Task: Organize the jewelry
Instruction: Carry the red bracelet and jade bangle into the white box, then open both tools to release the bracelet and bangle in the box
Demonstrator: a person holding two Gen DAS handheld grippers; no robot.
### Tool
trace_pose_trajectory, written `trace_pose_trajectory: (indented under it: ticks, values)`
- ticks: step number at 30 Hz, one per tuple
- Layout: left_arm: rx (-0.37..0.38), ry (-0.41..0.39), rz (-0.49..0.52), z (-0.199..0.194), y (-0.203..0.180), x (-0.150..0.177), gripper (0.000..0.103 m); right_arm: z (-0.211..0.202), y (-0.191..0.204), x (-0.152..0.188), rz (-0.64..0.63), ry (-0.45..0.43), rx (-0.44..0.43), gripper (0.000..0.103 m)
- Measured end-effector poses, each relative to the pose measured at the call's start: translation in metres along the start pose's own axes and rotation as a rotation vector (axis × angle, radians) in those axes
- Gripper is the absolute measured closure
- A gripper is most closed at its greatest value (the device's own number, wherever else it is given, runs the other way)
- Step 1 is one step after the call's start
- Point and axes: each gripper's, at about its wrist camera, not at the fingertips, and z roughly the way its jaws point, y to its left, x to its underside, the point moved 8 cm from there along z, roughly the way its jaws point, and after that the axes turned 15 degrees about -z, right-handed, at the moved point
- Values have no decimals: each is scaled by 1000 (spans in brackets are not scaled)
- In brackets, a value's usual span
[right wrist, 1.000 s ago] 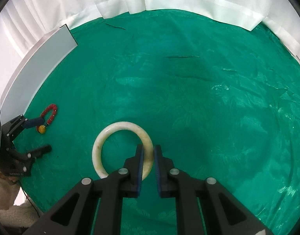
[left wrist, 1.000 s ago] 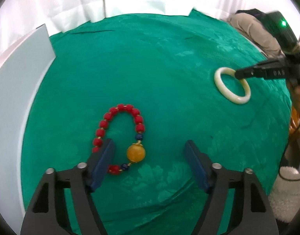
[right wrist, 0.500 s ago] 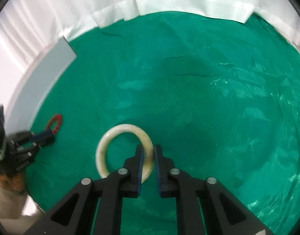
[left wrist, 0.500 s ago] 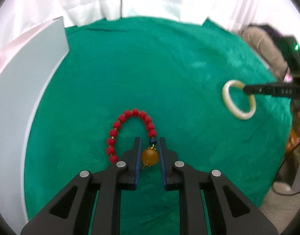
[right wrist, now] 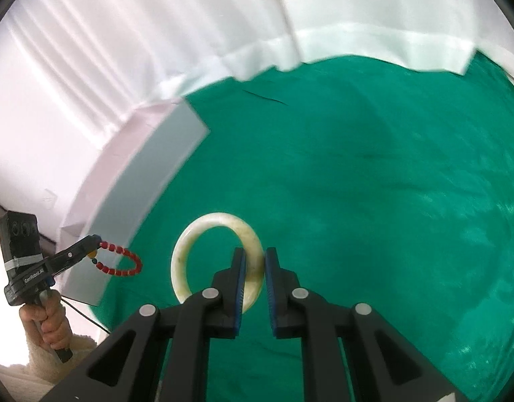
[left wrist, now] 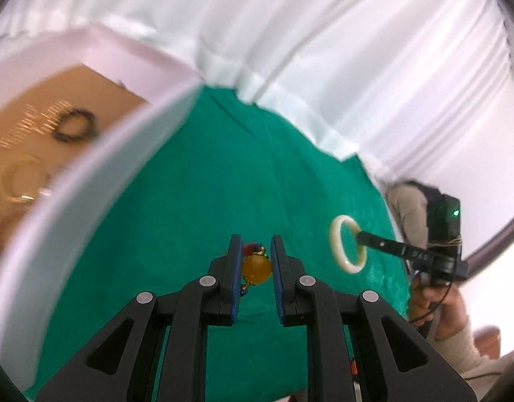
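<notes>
In the last second I closed my left hand-held gripper (left wrist: 255, 266) on the red bead bracelet (right wrist: 121, 261), pinching its amber bead (left wrist: 256, 268), and raised it off the green table (left wrist: 206, 201). The strand now hangs clear beside the white box (left wrist: 89, 174). My right hand-held gripper (right wrist: 255, 269) remains pressed on the rim of the white bangle (right wrist: 216, 258), which has also left the cloth. The box interior is now in view, with a dark bracelet (left wrist: 74, 125) and a pale ring (left wrist: 25, 176) lying inside. Judgement: both pickups are complete; carrying to the box comes next.
</notes>
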Motion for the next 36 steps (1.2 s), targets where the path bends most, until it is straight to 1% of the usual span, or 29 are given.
trace_pose_trajectory:
  ticks: [2, 5, 7, 9, 11, 13, 15, 17, 19, 21, 22, 24, 27, 29, 30, 32, 33, 34, 35, 36]
  values:
    - [-11, -60, -8, -34, -2, -14, 88, 1, 20, -21, -29, -20, -39, 91]
    - [-55, -189, -26, -96, 3, -45, 88, 7, 58, -58, -85, -50, -107, 91]
    - [-87, -265, -58, -135, 17, -67, 88, 15, 91, -87, -128, -73, -156, 91]
    - [-124, -322, -80, -160, 32, -83, 88, 23, 119, -109, -163, -83, -198, 91]
    - [-185, -360, -113, -179, 58, -94, 88, 37, 156, -133, -212, -92, -243, 91]
    - [-233, -366, -145, -184, 83, -100, 88, 56, 192, -151, -248, -86, -284, 91]
    - [-294, -355, -172, -178, 111, -100, 88, 78, 222, -162, -280, -70, -313, 91]
    - [-338, -330, -199, -166, 135, -95, 88, 104, 253, -170, -317, -42, -324, 91]
    - [-357, -289, -226, -152, 153, -86, 88, 134, 275, -172, -351, -6, -315, 91]
    - [-381, -243, -249, -132, 168, -80, 88, 166, 290, -165, -382, 56, -301, 91]
    - [-397, -218, -257, -122, 177, -74, 88, 186, 297, -158, -405, 101, -287, 91]
    - [-410, -192, -267, -109, 181, -66, 88, 217, 307, -146, -450, 178, -264, 91]
    - [-437, -179, -256, -101, 185, -60, 88, 244, 314, -128, -504, 259, -233, 91]
    - [-474, -185, -235, -98, 184, -58, 87, 254, 321, -120, -570, 277, -205, 90]
    - [-496, -194, -225, -98, 182, -58, 85, 257, 323, -117, -588, 289, -200, 88]
    - [-534, -215, -201, -97, 178, -60, 67, 258, 324, -118, -590, 289, -185, 87]
    - [-554, -233, -186, -99, 176, -61, 51, 257, 323, -120, -590, 284, -168, 84]
    - [-584, -263, -166, -103, 172, -62, 35, 252, 320, -124, -597, 271, -141, 73]
    - [-613, -288, -149, -107, 169, -63, 28, 247, 318, -126, -602, 259, -124, 67]
    - [-652, -321, -126, -111, 164, -64, 17, 241, 315, -129, -607, 243, -107, 55]
